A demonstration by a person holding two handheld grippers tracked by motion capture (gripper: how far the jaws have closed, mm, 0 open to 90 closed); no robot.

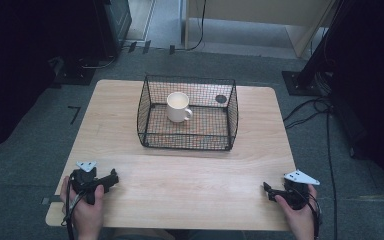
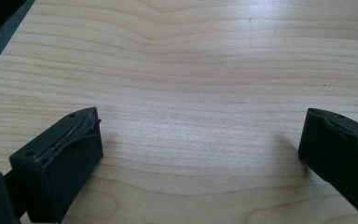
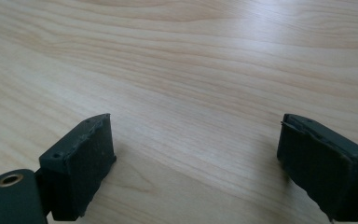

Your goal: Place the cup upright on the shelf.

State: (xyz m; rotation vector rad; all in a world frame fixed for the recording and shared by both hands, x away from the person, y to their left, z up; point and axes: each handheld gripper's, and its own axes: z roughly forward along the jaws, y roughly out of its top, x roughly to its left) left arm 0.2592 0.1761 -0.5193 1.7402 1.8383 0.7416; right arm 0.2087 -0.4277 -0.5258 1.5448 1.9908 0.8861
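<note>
- Mug point(image 1: 178, 107), white with its handle turned to the right, stands upright inside the wire basket point(image 1: 188, 140), toward the basket's far left part.
- We see the basket sitting on the far middle of the wooden table point(image 1: 190, 187), with a small dark round thing point(image 1: 221, 99) lying in its far right corner.
- We hold the left gripper point(image 1: 111, 178) at the near left edge of the table, well apart from the basket; in the left gripper view its jaws are spread wide with only bare wood between them.
- We hold the right gripper point(image 1: 267, 188) at the near right edge, equally far from the mug; in the right gripper view its jaws also stand wide apart over bare wood, pinching nothing.
- Both grippers rest low over the tabletop, each in one hand point(image 1: 86, 210).
</note>
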